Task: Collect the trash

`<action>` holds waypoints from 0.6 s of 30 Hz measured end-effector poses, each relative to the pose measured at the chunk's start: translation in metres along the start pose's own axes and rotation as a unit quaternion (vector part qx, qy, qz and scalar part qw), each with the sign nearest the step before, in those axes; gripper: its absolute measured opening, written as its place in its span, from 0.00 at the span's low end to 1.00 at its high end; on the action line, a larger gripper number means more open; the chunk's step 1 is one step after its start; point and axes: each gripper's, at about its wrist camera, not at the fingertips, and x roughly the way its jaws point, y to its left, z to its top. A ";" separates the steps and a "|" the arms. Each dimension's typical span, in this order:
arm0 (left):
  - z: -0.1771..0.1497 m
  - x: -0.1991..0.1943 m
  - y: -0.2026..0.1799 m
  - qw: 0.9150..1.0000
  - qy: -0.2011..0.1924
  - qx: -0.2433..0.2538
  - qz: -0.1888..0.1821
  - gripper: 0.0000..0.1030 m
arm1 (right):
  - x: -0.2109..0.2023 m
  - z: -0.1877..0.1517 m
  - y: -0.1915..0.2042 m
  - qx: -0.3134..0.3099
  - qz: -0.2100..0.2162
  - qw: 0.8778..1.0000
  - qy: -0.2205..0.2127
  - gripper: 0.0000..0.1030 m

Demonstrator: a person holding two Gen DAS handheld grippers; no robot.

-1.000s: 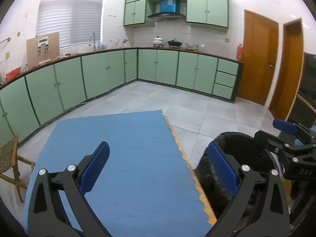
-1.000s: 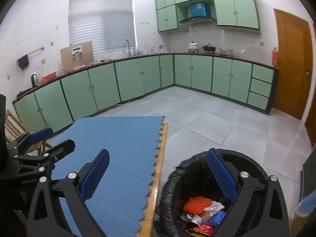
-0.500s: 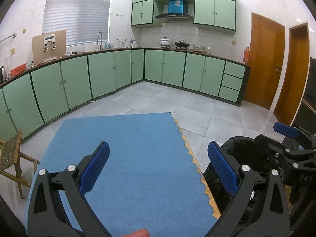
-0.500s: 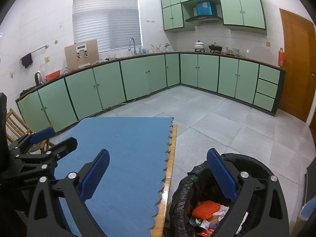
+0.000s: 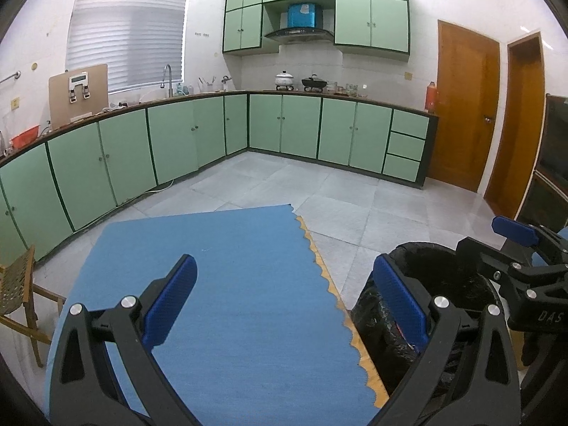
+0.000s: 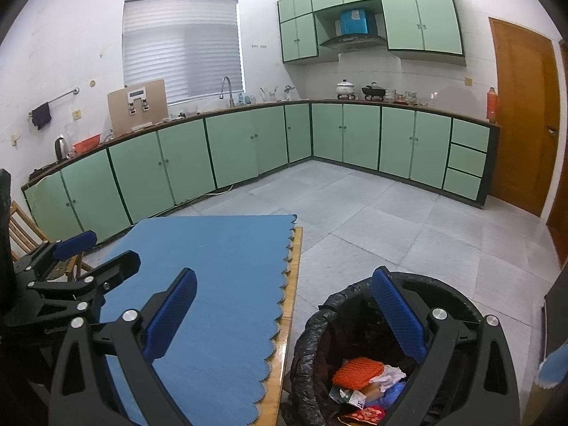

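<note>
Below me: wooden table [image 6: 291,305], blue scallop-edged mat [image 6: 220,284] covering it, bare. Black-lined trash bin [image 6: 319,340] on tiled floor [image 6: 390,220] beside it.

Matt blue cloth mat [image 5: 245,305]; crinkled glossy black plastic bin liner [image 6: 316,340]; glossy wood table edge [image 6: 289,305].

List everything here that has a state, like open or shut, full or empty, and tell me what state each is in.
left gripper: open, holding nothing.
right gripper: open, holding nothing.
trash bin: uncovered, lined with a black bag, trash lying at the bottom.
blue mat: lying flat on the table, nothing on it.
base cabinets: doors shut.
wooden door: shut.
window blind: lowered.
</note>
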 end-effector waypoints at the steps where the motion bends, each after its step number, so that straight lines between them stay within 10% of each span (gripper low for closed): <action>1: 0.000 0.000 -0.001 1.000 0.000 0.000 0.000 0.94 | 0.000 0.001 -0.001 0.001 -0.001 1.000 -0.001 0.94; 18: -0.001 0.004 -0.008 1.000 0.009 0.003 -0.001 0.94 | 0.000 -0.004 -0.011 0.011 -0.006 1.000 0.000 0.94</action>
